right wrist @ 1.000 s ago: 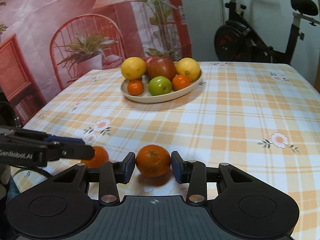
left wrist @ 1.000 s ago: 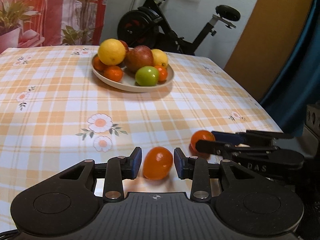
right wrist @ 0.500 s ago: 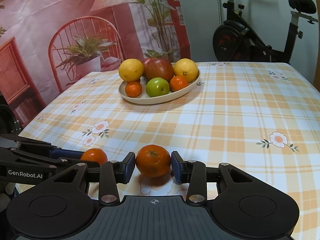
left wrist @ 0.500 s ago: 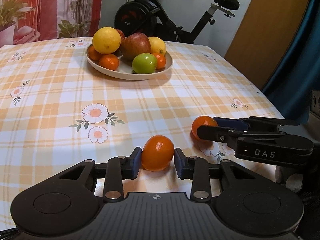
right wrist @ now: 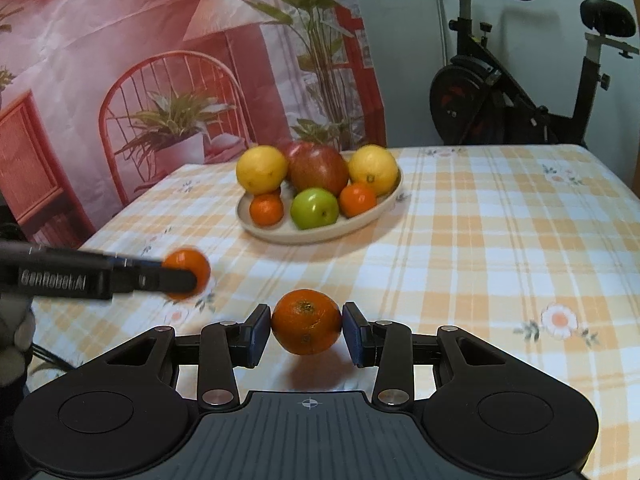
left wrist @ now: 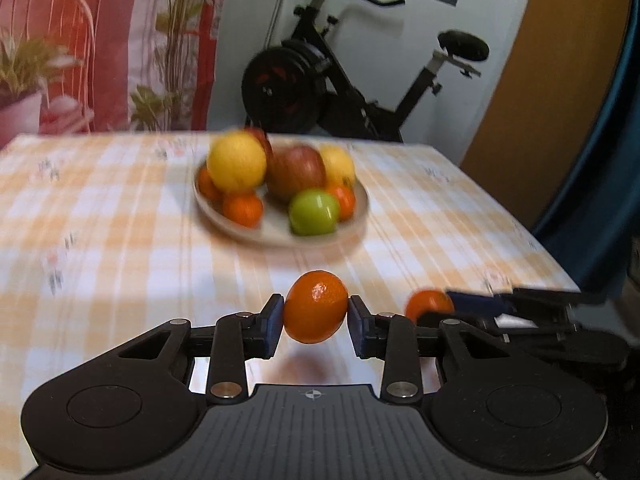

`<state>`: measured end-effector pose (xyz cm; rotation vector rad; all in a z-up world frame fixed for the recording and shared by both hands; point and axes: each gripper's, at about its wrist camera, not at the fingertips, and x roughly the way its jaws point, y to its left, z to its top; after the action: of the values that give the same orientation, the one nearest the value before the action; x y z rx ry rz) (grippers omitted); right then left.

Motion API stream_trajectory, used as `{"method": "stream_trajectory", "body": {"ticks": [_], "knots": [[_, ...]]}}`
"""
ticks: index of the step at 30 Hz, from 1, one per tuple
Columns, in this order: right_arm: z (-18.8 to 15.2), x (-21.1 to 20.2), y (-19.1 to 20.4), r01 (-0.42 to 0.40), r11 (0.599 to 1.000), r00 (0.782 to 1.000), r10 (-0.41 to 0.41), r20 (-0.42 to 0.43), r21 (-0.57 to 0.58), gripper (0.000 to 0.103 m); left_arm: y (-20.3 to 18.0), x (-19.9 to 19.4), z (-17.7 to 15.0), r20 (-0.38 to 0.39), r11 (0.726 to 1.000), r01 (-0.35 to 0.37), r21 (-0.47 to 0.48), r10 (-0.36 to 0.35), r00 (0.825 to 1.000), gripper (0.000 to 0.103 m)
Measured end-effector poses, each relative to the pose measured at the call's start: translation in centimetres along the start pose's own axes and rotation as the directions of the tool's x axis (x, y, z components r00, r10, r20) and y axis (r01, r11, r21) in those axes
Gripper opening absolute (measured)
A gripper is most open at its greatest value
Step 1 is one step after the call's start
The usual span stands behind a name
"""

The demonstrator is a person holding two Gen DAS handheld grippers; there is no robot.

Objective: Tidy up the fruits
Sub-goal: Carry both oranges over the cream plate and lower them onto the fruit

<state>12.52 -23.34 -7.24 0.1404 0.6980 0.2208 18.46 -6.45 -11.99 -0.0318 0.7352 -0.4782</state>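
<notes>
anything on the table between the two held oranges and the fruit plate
Nothing visible. Bare checked tablecloth lies between the plate and both oranges, one in the right tool, one in the left tool. The plate itself is crowded; free room shows only along its near rim.

Orange-white plaid tablecloth (right wrist: 480, 248); cream plate (right wrist: 384, 210); green apple (right wrist: 314, 208); blue-padded fingers (right wrist: 256, 334).

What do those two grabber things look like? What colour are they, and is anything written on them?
Both are black plastic. The left gripper and right gripper each have a ribbed flat body, two big round discs, silver screws and a small crosshair mark. Each finger is a thin bar with a dark blue pad. Seen from the side, the left one says "GenRobot.AI" in pale letters.
</notes>
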Motion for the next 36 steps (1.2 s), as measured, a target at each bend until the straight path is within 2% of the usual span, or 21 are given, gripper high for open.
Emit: {"method": "stream_trajectory", "body": {"ticks": [5, 10, 20, 26, 36], "knots": [[2.1, 1.2, -0.6, 0.0, 1.0, 1.0, 0.0, 0.018, -0.022, 0.036, 0.3, 1.9, 3.4, 0.042, 1.0, -0.021, 0.014, 0.021, 0.999, 0.036], [5.0, 2.9, -1.1, 0.008, 0.998, 0.999, -0.006, 0.039, -0.061, 0.036, 0.7, 4.8, 5.3, 0.024, 0.999, -0.028, 0.015, 0.028, 0.999, 0.036], [8.6, 7.1, -2.2, -0.002, 0.996, 0.999, 0.006, 0.054, -0.09, 0.036, 2.1, 7.9, 5.9, -0.001, 0.999, -0.04, 0.032, 0.04, 0.999, 0.037], [9.5, 8.8, -2.7, 0.021, 0.995, 0.998, -0.015, 0.068, -0.094, 0.036, 2.5, 8.9, 6.0, -0.003, 0.999, -0.035, 0.027, 0.035, 0.999, 0.037], [10.3, 10.6, -2.6, 0.009, 0.994, 0.998, -0.002, 0.064, -0.108, 0.036, 2.5, 9.2, 6.2, 0.002, 0.999, -0.02, 0.034, 0.019, 1.0, 0.038]]}}
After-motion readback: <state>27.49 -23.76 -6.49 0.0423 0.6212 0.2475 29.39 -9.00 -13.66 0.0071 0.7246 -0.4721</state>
